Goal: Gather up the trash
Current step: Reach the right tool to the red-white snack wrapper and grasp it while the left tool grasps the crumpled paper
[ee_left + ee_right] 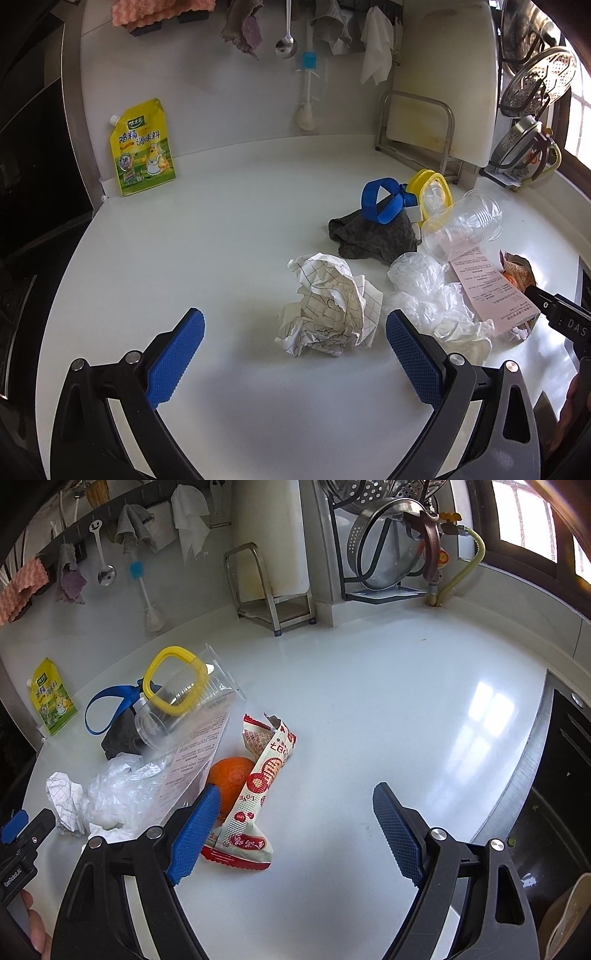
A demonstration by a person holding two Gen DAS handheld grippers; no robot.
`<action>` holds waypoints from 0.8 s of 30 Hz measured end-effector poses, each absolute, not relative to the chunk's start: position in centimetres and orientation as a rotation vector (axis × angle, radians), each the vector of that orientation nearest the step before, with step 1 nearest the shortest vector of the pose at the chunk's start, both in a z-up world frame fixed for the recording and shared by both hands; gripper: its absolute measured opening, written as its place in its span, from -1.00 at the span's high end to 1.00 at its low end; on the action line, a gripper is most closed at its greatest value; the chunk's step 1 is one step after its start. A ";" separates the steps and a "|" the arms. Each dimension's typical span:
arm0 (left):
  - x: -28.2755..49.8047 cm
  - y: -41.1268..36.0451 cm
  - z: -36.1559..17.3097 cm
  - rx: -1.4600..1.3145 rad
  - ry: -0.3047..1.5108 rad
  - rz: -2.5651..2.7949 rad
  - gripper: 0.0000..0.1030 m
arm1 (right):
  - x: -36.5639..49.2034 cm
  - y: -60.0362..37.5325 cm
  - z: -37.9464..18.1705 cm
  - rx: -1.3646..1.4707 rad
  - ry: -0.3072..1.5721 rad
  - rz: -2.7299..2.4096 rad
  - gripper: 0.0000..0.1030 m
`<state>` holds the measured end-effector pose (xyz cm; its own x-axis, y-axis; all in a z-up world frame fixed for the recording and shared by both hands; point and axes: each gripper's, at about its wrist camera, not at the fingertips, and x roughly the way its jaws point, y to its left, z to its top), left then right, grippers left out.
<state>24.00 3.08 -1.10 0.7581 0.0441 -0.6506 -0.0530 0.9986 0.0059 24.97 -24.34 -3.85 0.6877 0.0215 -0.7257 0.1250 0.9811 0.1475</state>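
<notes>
On the white desk (229,221), the left claw (295,354) hangs spread wide, nothing between its pads, the crumpled grid paper (328,306) lying just ahead. Beside it lie clear plastic wrap (421,284), a printed slip (484,284) and a clear cup (465,225). The right claw (291,830) is spread too, holding nothing, its left pad just beside the orange (231,777) and red-and-white wrapper (255,797).

Home kitchen: white counter (369,686), hanging ladle (286,46), pot-lid rack (384,590), seasoning pouch (142,147).
</notes>
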 end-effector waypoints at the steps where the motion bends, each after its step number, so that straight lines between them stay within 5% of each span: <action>1: 24.0 3.1 -1.1 -0.014 0.709 0.053 -0.88 | 25.0 -24.2 -3.9 0.183 0.815 -0.058 -0.56; 4: 24.1 2.9 -1.1 -0.010 0.707 0.055 -0.88 | 24.9 -24.1 -3.9 0.166 0.820 -0.057 -0.55; 8: 24.1 2.8 -1.2 -0.007 0.707 0.059 -0.88 | 25.0 -23.9 -4.1 0.146 0.849 -0.049 0.00; 11: 24.2 2.8 -1.2 -0.009 0.708 0.059 -0.88 | 24.9 -23.8 -4.3 0.130 0.866 -0.046 0.23; 24: 24.3 3.1 -1.2 -0.019 0.702 0.061 -0.88 | 22.9 -25.5 -3.7 0.167 0.811 -0.058 0.32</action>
<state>24.28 3.09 -1.18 0.7619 0.0498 -0.6457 -0.0629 0.9980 0.0028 22.93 -25.52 -3.66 0.6880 0.0129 -0.7256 0.1153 0.9852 0.1268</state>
